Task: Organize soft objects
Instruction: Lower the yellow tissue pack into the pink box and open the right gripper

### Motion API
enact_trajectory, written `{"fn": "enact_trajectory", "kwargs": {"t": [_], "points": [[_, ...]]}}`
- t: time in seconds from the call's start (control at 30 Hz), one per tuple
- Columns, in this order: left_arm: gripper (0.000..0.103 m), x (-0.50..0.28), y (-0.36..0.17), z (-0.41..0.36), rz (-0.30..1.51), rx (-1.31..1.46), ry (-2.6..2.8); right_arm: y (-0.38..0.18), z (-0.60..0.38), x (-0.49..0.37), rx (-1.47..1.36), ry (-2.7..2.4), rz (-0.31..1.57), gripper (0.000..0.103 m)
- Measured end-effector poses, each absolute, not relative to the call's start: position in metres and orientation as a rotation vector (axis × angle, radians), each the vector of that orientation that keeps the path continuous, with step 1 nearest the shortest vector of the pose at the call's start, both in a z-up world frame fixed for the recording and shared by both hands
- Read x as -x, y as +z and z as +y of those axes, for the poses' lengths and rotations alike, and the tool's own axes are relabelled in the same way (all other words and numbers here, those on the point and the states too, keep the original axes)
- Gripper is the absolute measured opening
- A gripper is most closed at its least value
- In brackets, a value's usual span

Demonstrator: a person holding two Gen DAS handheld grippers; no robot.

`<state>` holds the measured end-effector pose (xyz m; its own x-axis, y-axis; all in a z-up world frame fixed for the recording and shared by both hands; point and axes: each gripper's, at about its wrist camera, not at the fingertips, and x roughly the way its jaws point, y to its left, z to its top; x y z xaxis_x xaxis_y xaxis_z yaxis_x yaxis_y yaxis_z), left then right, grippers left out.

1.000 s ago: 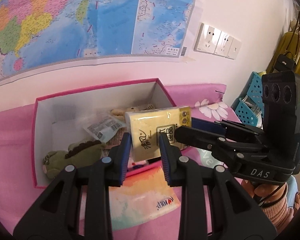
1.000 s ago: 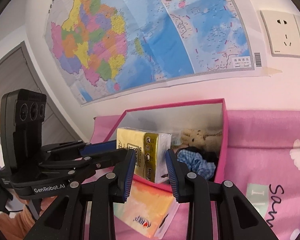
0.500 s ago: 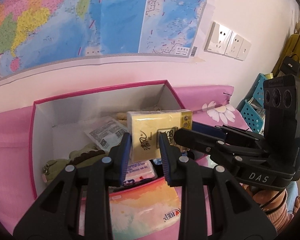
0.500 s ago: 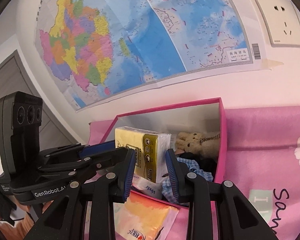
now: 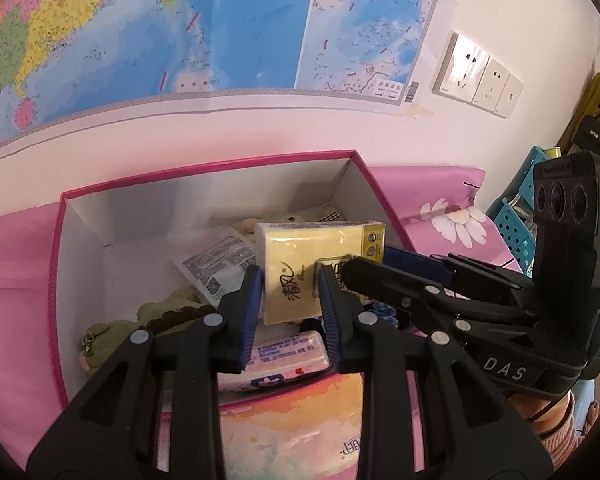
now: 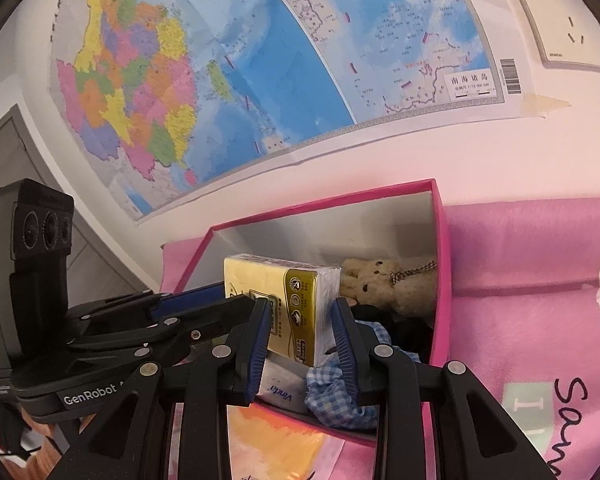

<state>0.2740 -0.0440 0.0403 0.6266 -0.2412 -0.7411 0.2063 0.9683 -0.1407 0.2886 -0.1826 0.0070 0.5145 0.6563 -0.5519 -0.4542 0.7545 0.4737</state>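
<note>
A yellow tissue pack (image 5: pixel 312 264) (image 6: pixel 284 296) hangs over the open pink box (image 5: pixel 204 166) (image 6: pixel 320 204), held from two sides. My left gripper (image 5: pixel 290 284) is shut on its near end. My right gripper (image 6: pixel 300 312) is shut on the gold-printed end and reaches in from the right in the left wrist view (image 5: pixel 370 262). Inside the box lie a green plush dinosaur (image 5: pixel 148 316), a teddy bear (image 6: pixel 384 280), a blue checked cloth (image 6: pixel 332 384), a small Vinda tissue pack (image 5: pixel 288 352) and a clear labelled packet (image 5: pixel 216 260).
An orange and pastel pack (image 5: pixel 292 420) lies on the pink floral cloth (image 6: pixel 520 280) just in front of the box. Blue perforated baskets (image 5: pixel 516 216) stand at the right. The wall with a map (image 5: pixel 220 20) and sockets (image 5: pixel 480 76) rises right behind the box.
Both grippers have carried the tissue pack forward and a little down over the box. More of the box's inside shows now, including the Vinda pack and the teddy bear.
</note>
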Motion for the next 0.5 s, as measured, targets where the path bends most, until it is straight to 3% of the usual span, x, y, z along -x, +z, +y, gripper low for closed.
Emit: {"fn": "enact_trajectory", "kwargs": {"t": [0.27, 0.4, 0.5], "points": [[0.030, -0.277, 0.034, -0.039, 0.875, 0.052, -0.236, 0.000, -0.178, -0.294, -0.269, 0.639, 0.795, 0.034], [0.050, -0.261, 0.039, -0.030, 0.831, 0.085, -0.232, 0.001, -0.178, -0.286, -0.242, 0.615, 0.777, 0.044], [0.054, -0.240, 0.041, -0.027, 0.778, 0.078, -0.222, 0.007, -0.181, -0.273, -0.215, 0.607, 0.741, 0.056]]}}
